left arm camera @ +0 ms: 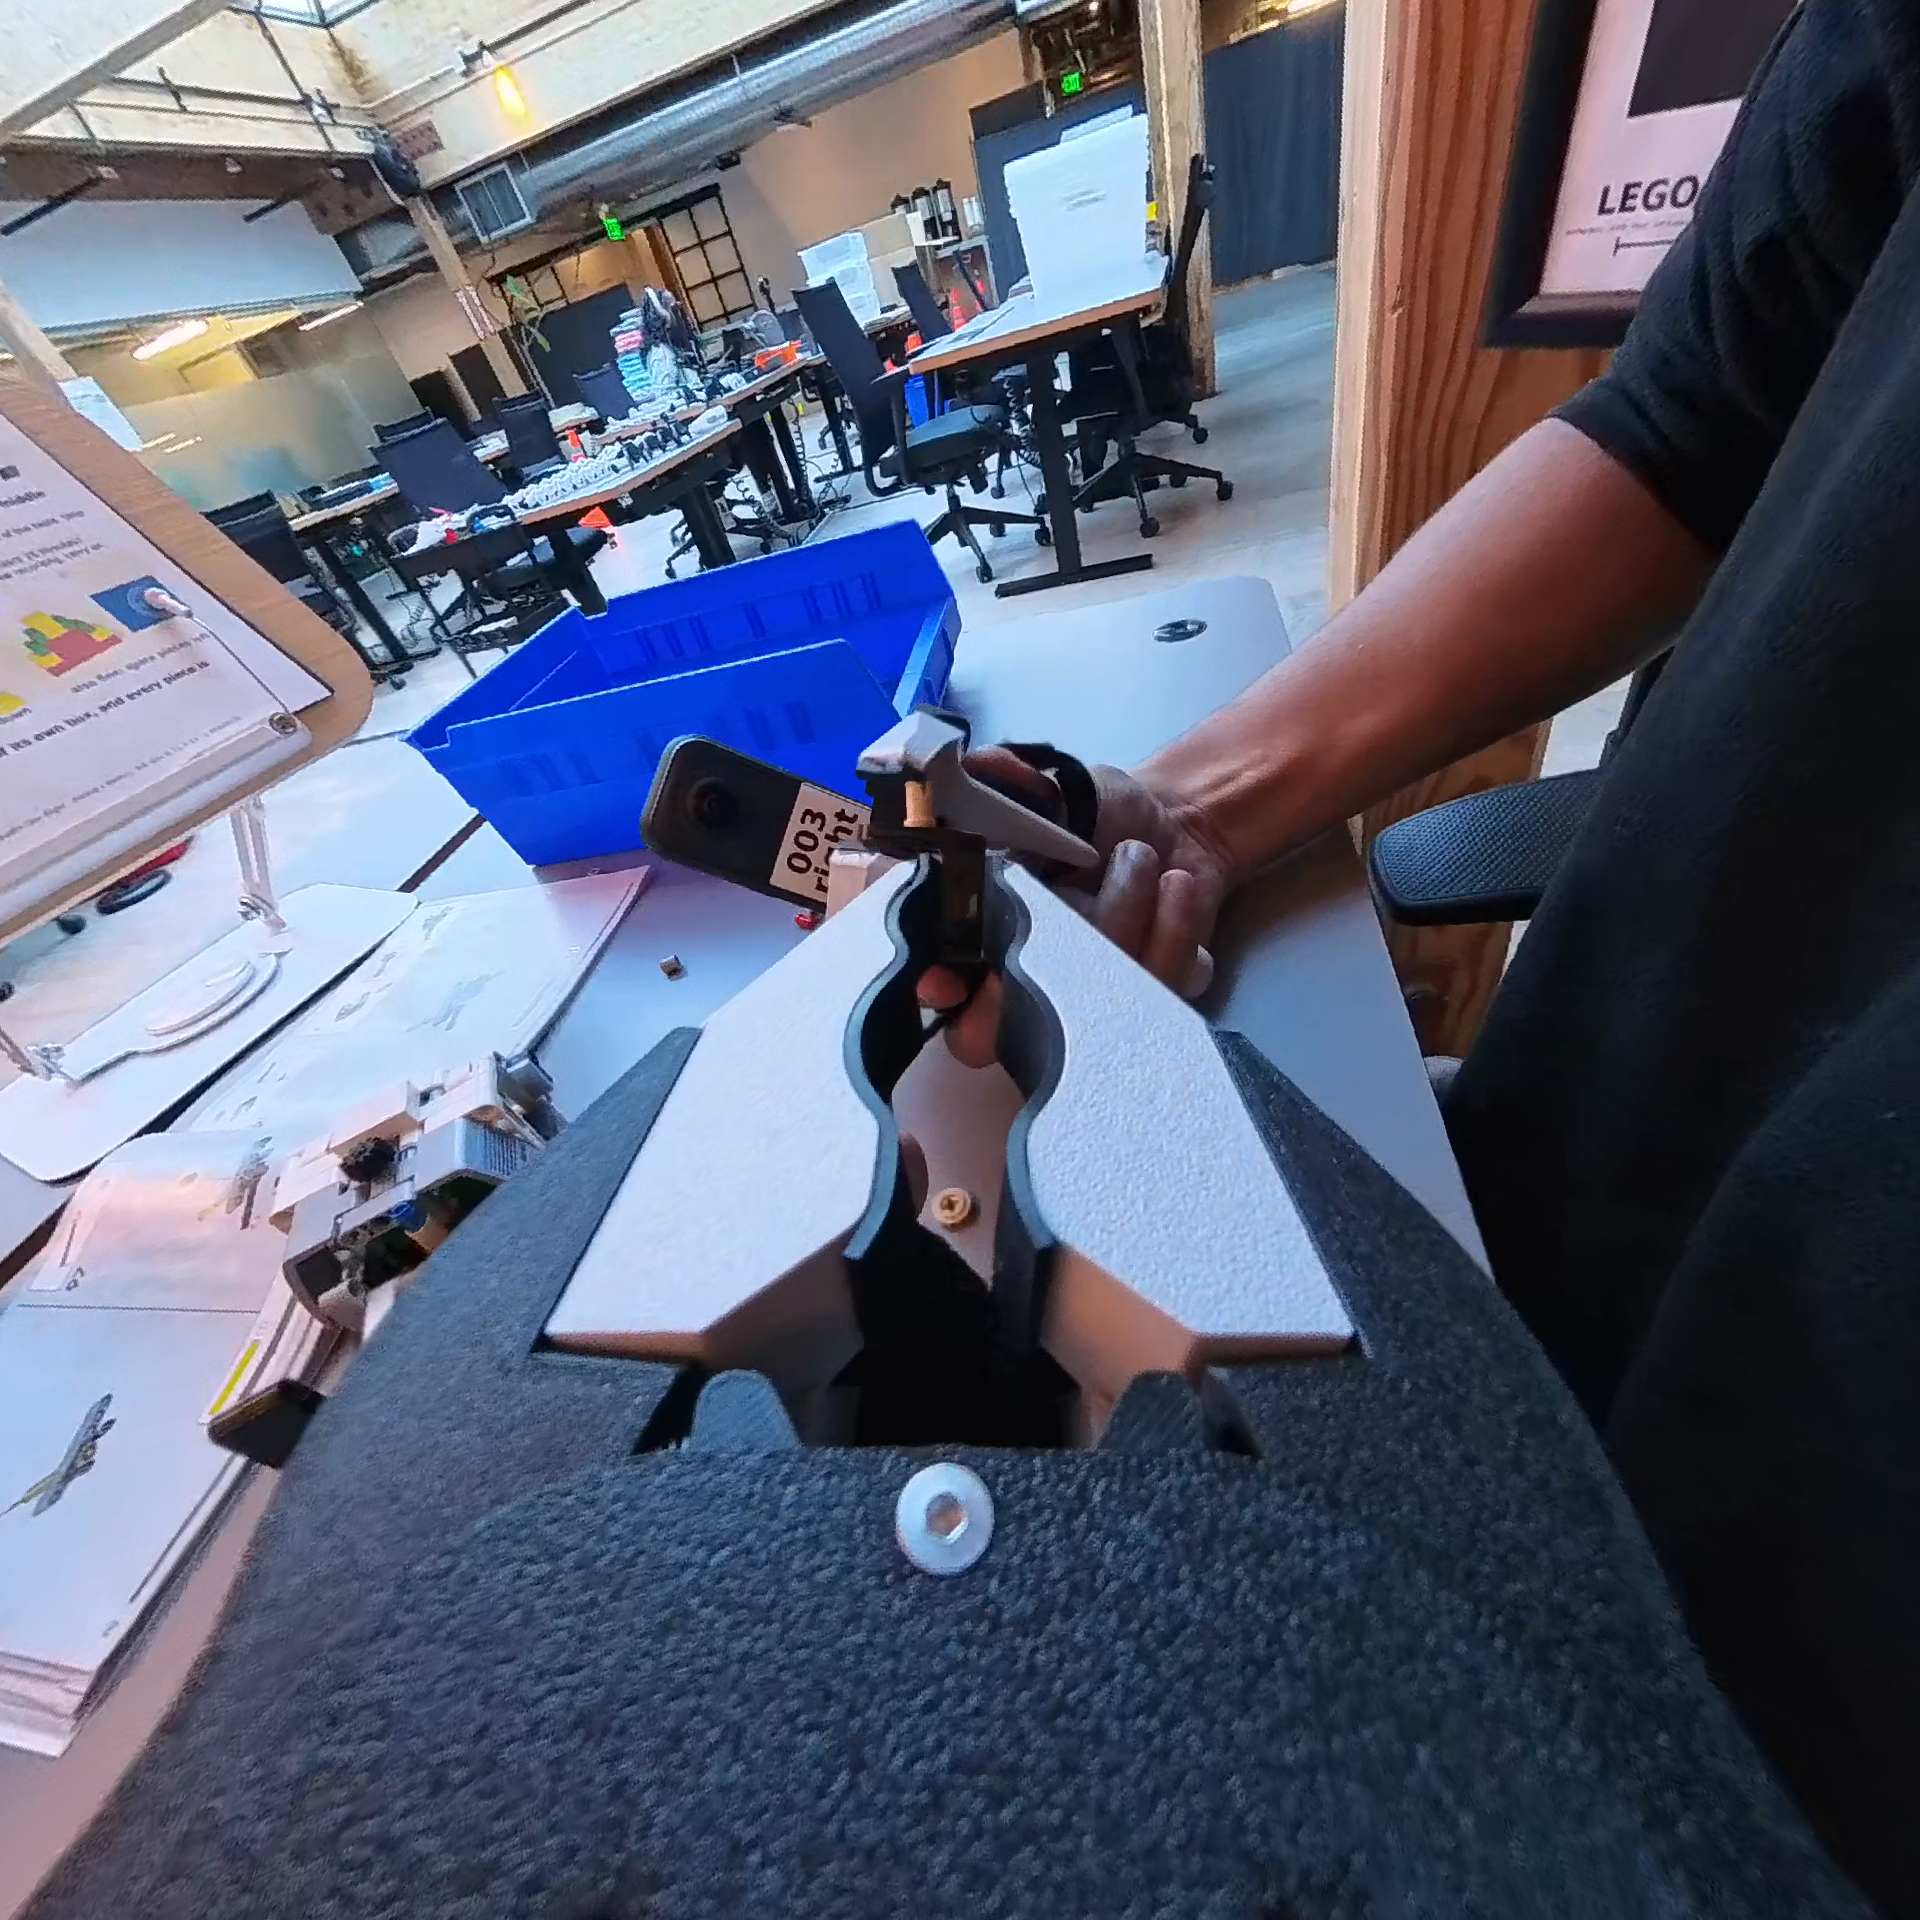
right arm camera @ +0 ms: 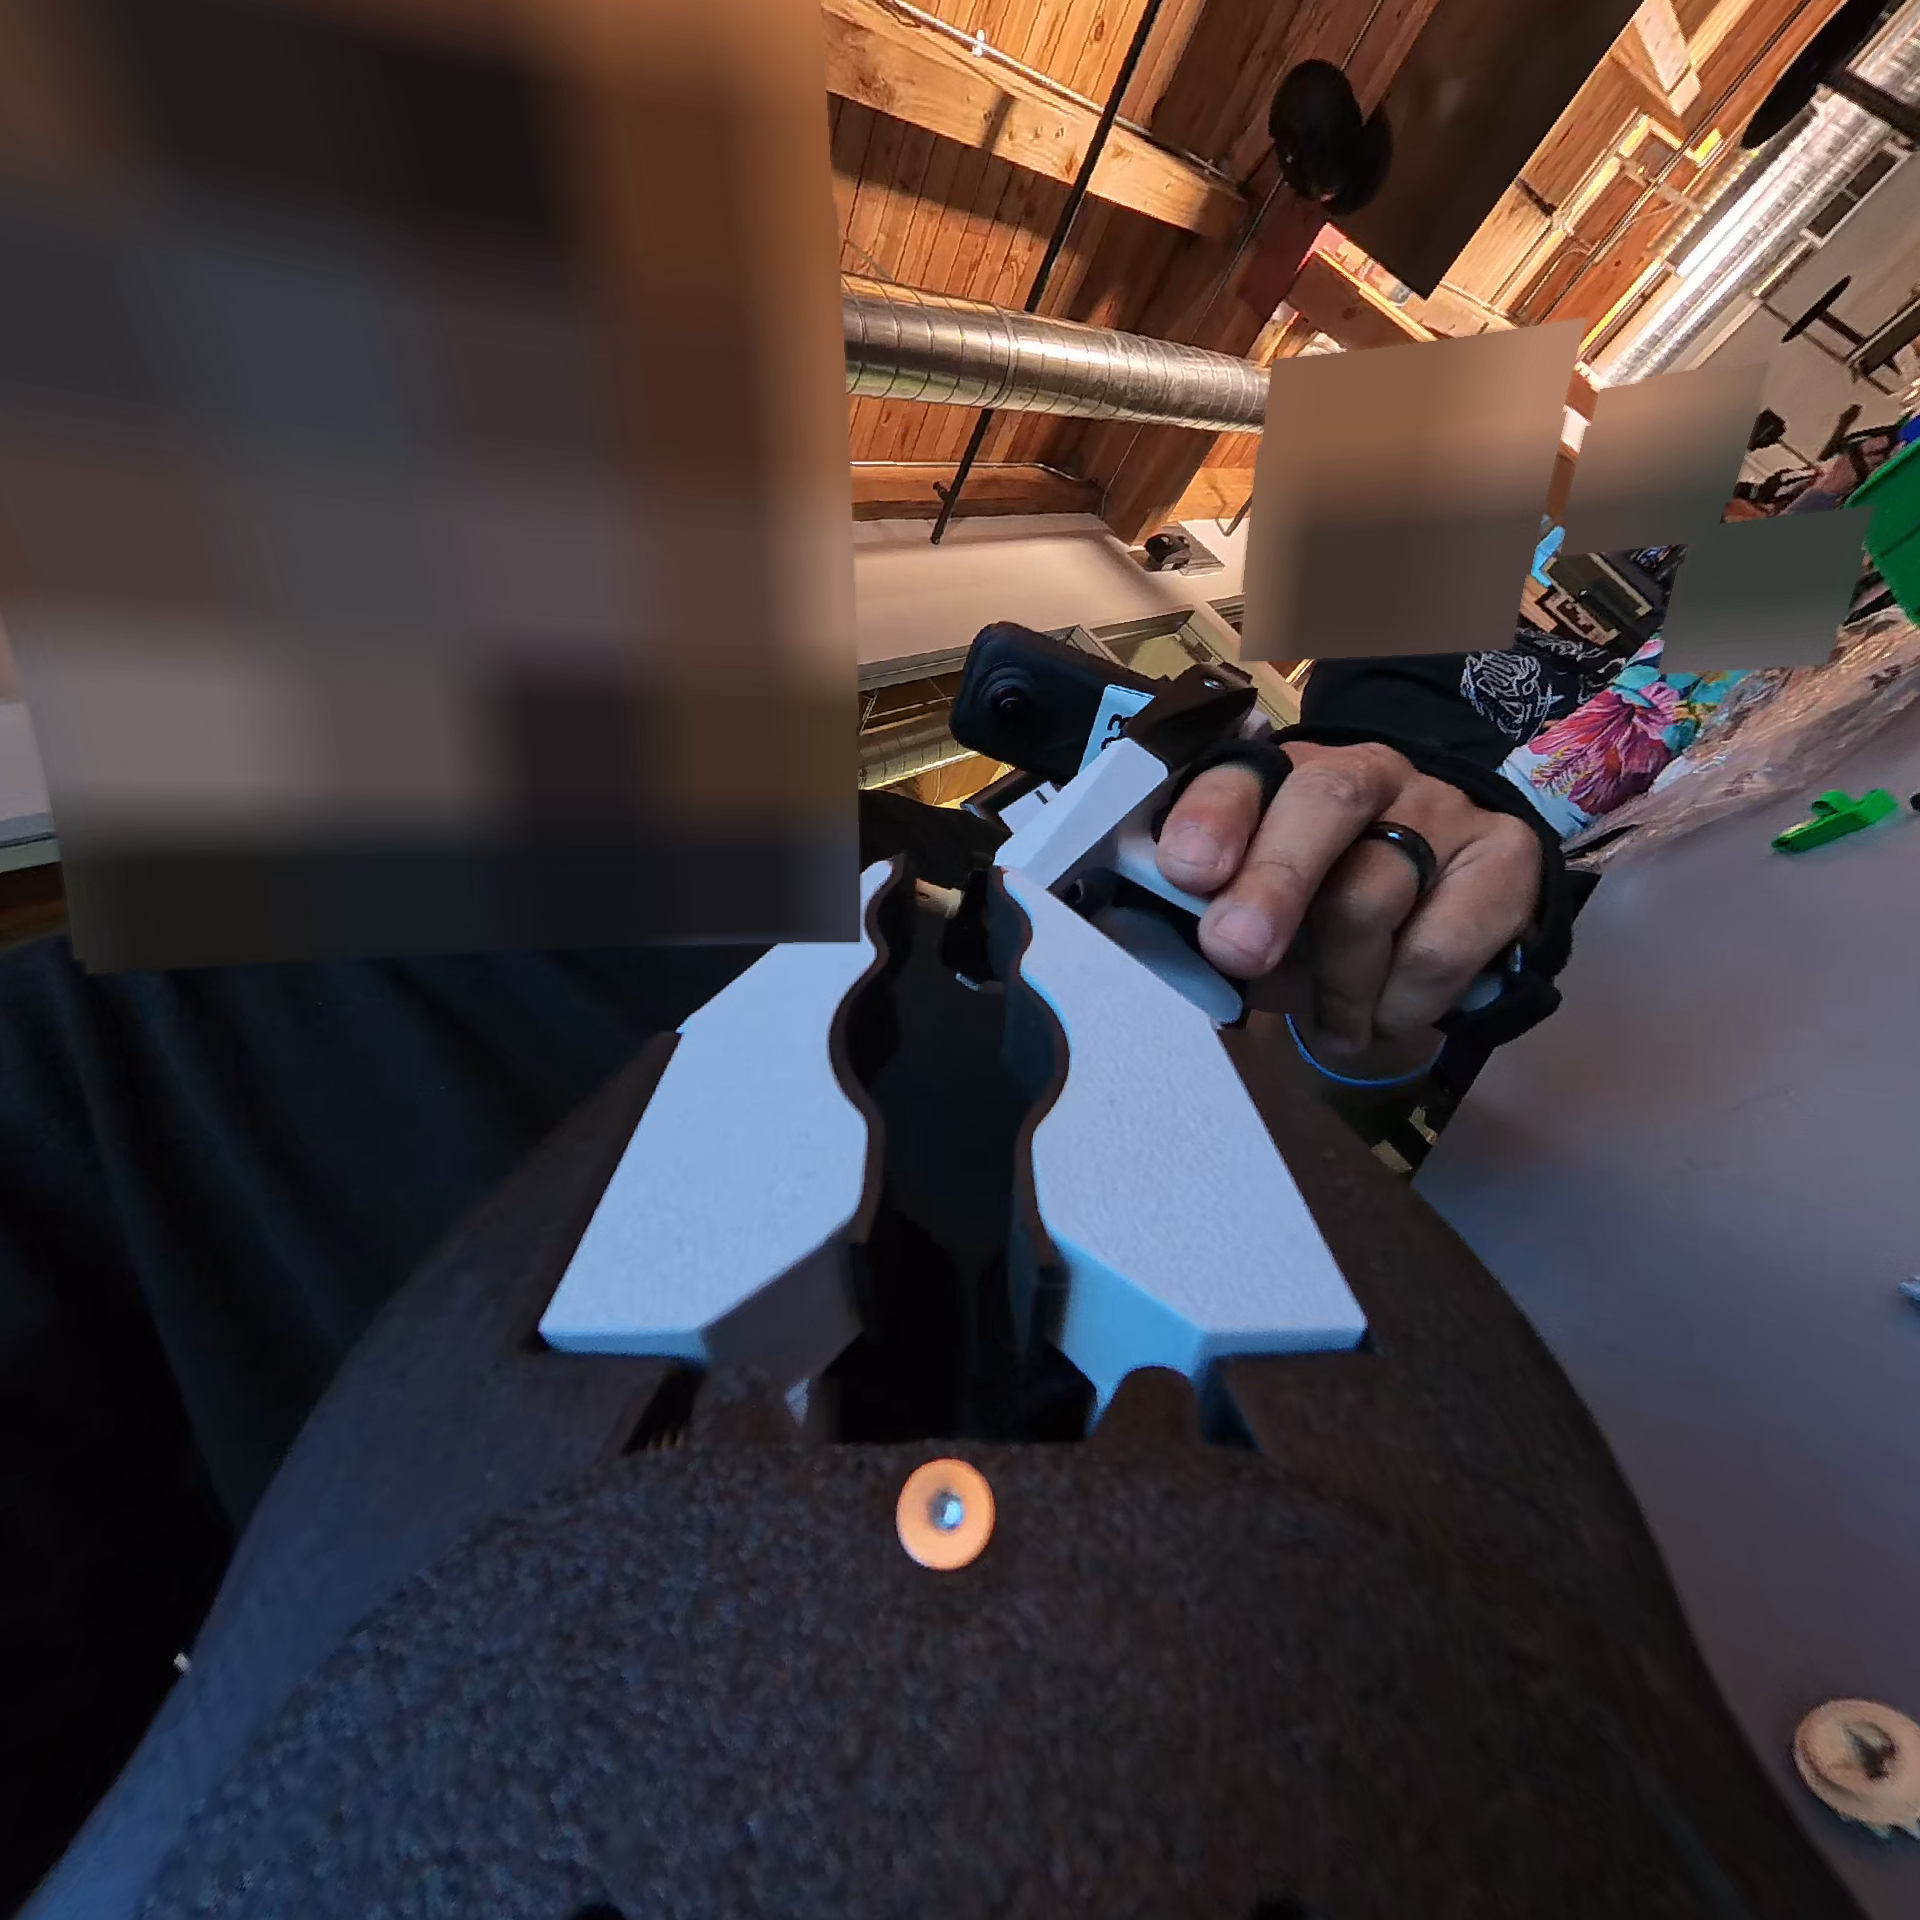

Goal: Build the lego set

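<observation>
My left gripper (left arm camera: pixel 954 878) is shut on a small black lego piece (left arm camera: pixel 951 904) that carries a grey wing-shaped part (left arm camera: pixel 1013 821) and a tan pin (left arm camera: pixel 914 802), held up above the table. My right gripper (right arm camera: pixel 948 894) faces it from the other side, its jaws narrowly apart around the same small black piece (right arm camera: pixel 971 925). The right gripper also shows in the left wrist view (left arm camera: pixel 831 862), held by a hand. The left gripper shows in the right wrist view (right arm camera: pixel 1101 831), also in a hand. A partly built grey lego model (left arm camera: pixel 416 1174) lies on the table at the left.
A blue bin (left arm camera: pixel 727 707) stands behind the grippers. Instruction booklets (left arm camera: pixel 468 987) and a sign on a stand (left arm camera: pixel 135 675) are at the left, and a tiny brown piece (left arm camera: pixel 672 966) lies loose. A silver laptop (left arm camera: pixel 1143 665) lies far right. Green pieces (right arm camera: pixel 1834 816) lie on the table. Less than 4 cm separates the two grippers' tips. Both grippers' tips are roughly 20 centimeters from the partly built grey lego model (left arm camera: pixel 416 1174).
</observation>
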